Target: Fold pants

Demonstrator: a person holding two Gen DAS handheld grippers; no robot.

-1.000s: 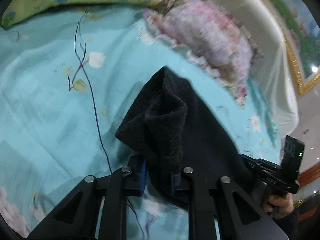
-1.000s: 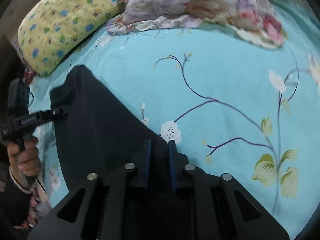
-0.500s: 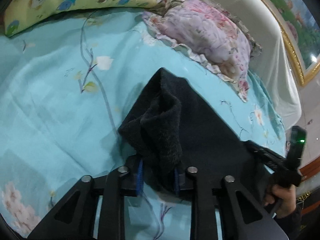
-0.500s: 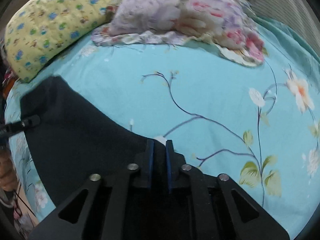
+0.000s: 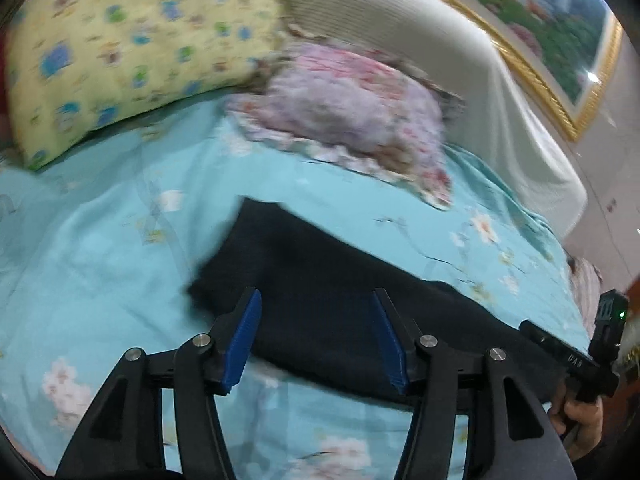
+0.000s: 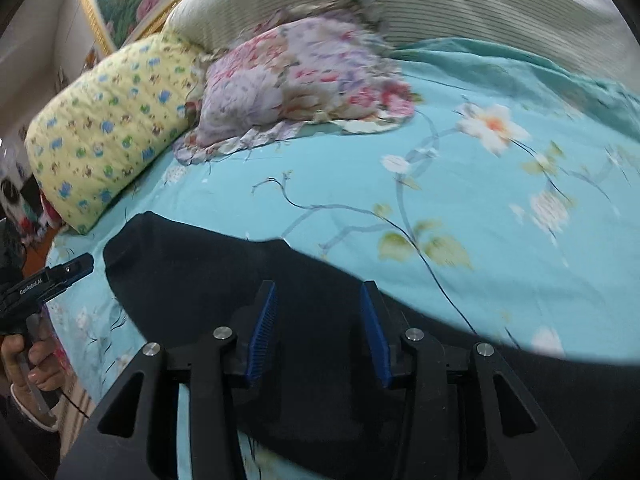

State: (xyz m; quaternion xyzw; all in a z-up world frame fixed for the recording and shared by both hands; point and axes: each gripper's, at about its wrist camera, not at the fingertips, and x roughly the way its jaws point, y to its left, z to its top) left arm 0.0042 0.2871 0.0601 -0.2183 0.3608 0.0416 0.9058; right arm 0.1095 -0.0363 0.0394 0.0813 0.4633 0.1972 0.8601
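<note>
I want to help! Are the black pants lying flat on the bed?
Flat: the black pants lie smooth on the blue floral bedsheet, clear of both open grippers.

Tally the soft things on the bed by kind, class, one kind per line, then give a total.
Pillows: 2, yellow pillow and floral pillow
Pants: 1, black pants
Total: 3

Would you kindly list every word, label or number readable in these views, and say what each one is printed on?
"GenRobot.AI": white print on the left gripper's black body, right wrist view.
Pale marks on the right gripper's black body, left wrist view: too blurred to read.
Nothing else bears text.
</note>
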